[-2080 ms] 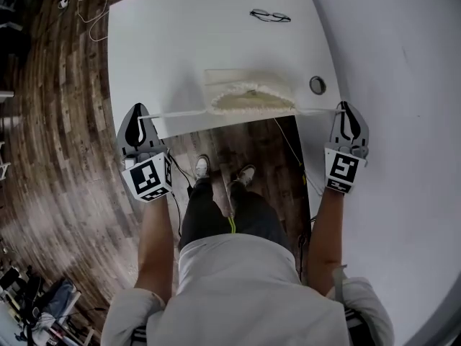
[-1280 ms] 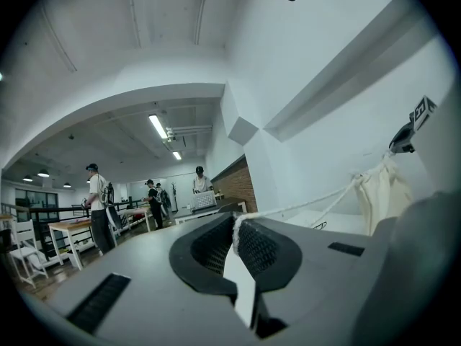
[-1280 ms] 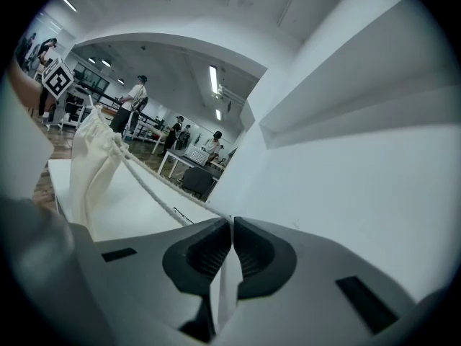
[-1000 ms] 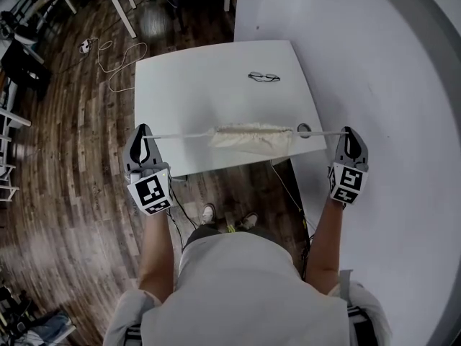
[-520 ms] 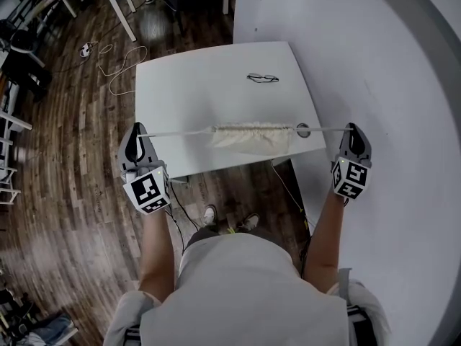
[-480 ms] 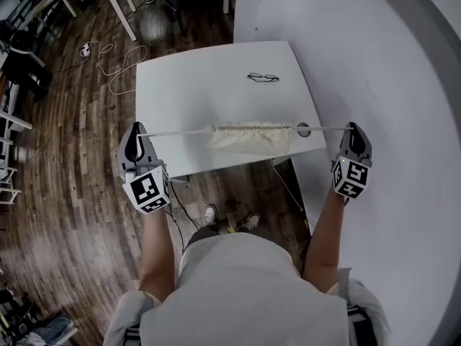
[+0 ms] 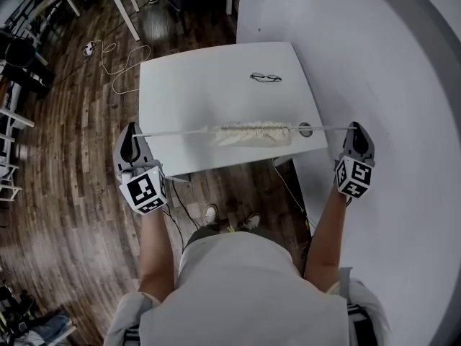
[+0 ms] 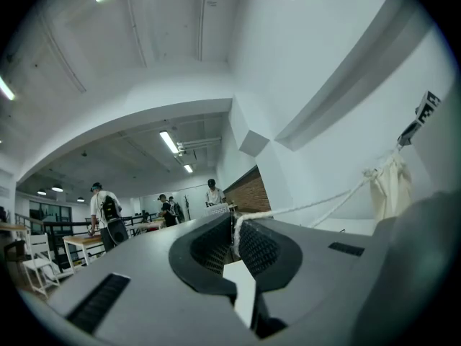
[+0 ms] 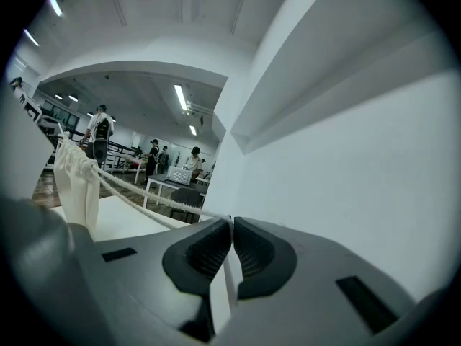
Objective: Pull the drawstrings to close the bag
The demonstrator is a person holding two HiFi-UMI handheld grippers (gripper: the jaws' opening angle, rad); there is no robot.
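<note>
Cream cloth bag (image 7: 252,133) puckered; twisted cord drawstrings (image 7: 176,132) taut, clamped in left gripper (image 7: 132,133), right gripper (image 7: 354,127).

The bag (image 7: 251,133), in the middle of the head view, is cream cloth, matt and a little rough, gathered in fine folds. The drawstrings (image 7: 176,132) are white twisted cord with a fibrous surface. The worktop (image 7: 209,85) is white, smooth and matt. The floor (image 7: 65,193), at the left of that view, is dark wood planks with a soft shine. The left tongs (image 8: 233,225) and the right tongs (image 9: 231,225) have smooth, matt grey plastic shells and black pads (image 9: 209,254) with fine ribs that look like rubber. The wall (image 7: 389,63) at the right is white and matt.
</note>
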